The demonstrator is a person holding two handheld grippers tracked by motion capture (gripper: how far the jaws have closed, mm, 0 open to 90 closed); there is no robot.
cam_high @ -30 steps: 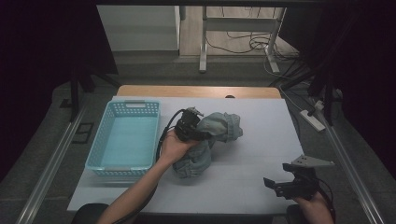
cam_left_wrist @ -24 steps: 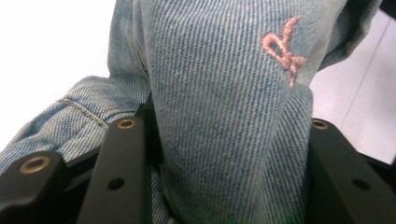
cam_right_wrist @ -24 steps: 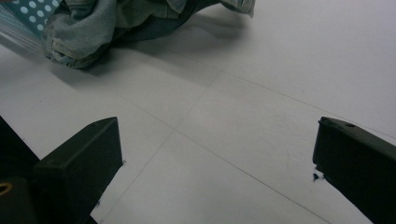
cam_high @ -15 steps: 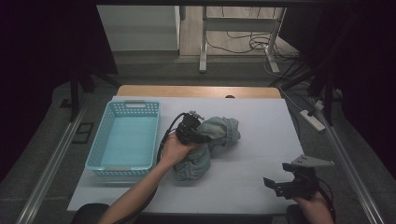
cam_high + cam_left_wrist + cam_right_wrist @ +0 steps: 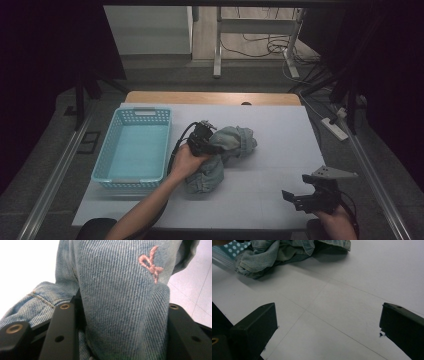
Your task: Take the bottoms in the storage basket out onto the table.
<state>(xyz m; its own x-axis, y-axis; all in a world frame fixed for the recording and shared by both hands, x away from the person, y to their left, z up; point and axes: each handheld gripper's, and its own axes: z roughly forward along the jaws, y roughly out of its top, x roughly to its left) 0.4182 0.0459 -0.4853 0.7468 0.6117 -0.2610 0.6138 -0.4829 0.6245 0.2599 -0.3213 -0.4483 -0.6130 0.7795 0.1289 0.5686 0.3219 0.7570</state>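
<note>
At the near right corner of the table (image 5: 280, 210), the right gripper (image 5: 300, 198) is held idle with its jaws wide apart. Further in, mid-table, the jeans (image 5: 220, 160) are bunched and pinched by the left gripper (image 5: 212, 145), whose jaws have just been easing open. The basket (image 5: 132, 181) at the left edge is not yet filled, so the transfer is judged unfinished.
</note>
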